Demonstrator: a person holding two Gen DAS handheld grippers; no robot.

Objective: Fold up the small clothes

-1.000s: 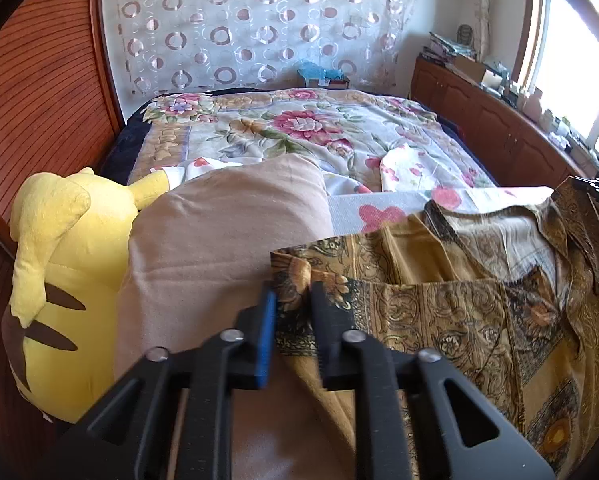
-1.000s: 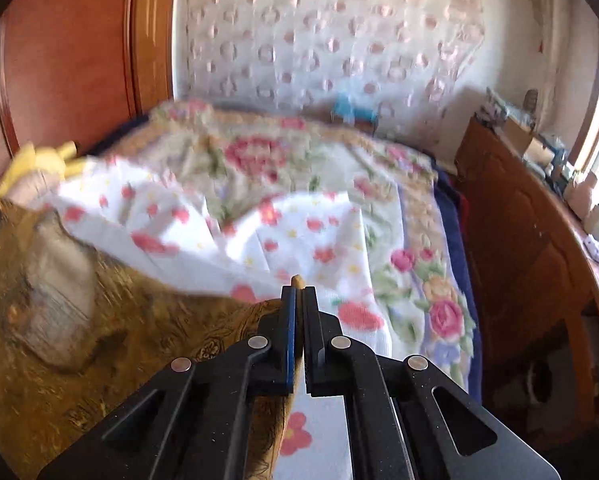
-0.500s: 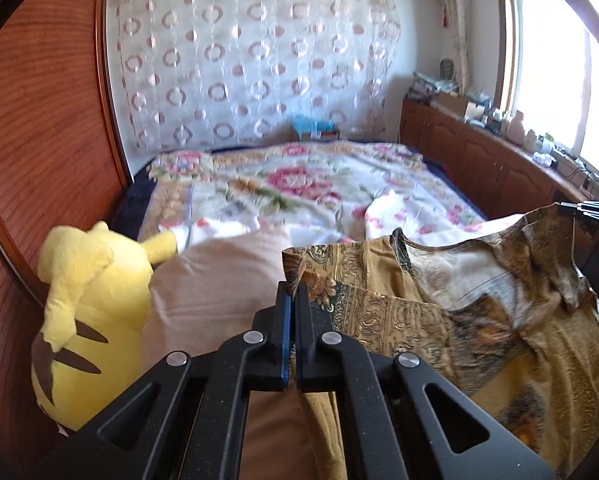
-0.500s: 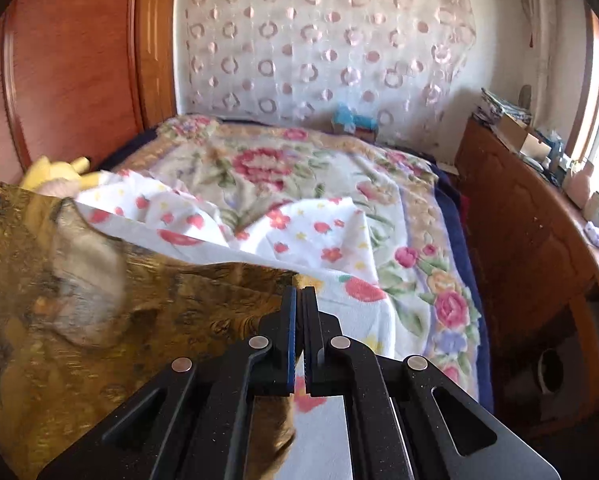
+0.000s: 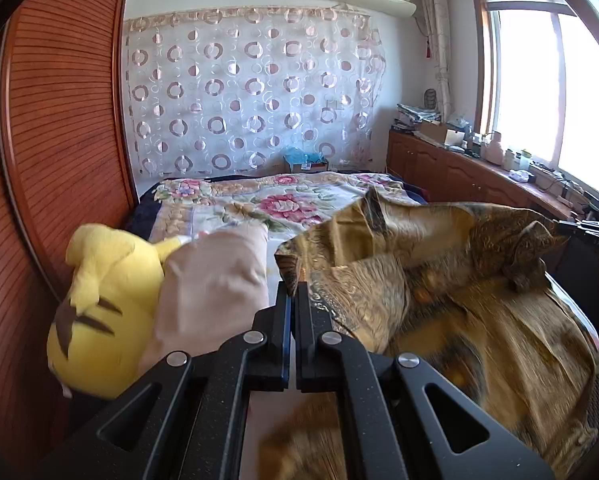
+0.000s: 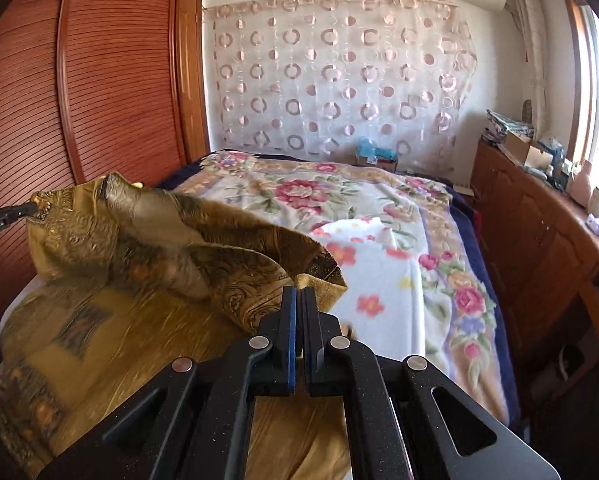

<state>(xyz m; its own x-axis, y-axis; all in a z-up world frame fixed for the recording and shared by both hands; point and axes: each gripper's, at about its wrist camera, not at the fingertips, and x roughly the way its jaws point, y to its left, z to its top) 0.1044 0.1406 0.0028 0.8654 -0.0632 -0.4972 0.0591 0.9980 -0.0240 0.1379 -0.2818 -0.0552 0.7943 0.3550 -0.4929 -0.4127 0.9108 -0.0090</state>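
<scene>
A gold-brown patterned garment [image 5: 439,280] hangs stretched between my two grippers above the bed. My left gripper [image 5: 293,286] is shut on one top corner of it. My right gripper [image 6: 300,292] is shut on the other top corner, and the garment [image 6: 151,248] sags away to the left in that view. The right gripper's tip shows at the far right of the left wrist view [image 5: 579,226], and the left gripper's tip at the far left of the right wrist view [image 6: 15,214].
A yellow plush toy [image 5: 99,300] and a beige pillow [image 5: 215,284] lie at the left. A white floral cloth [image 6: 371,264] lies on the flowered bedspread [image 6: 299,188]. Wooden cabinets [image 6: 539,240] run along the right, a louvred wardrobe [image 6: 99,80] on the left.
The left gripper closed on the garment's corner. Both grippers have lifted, raising the garment off the bed so it hangs between them.
</scene>
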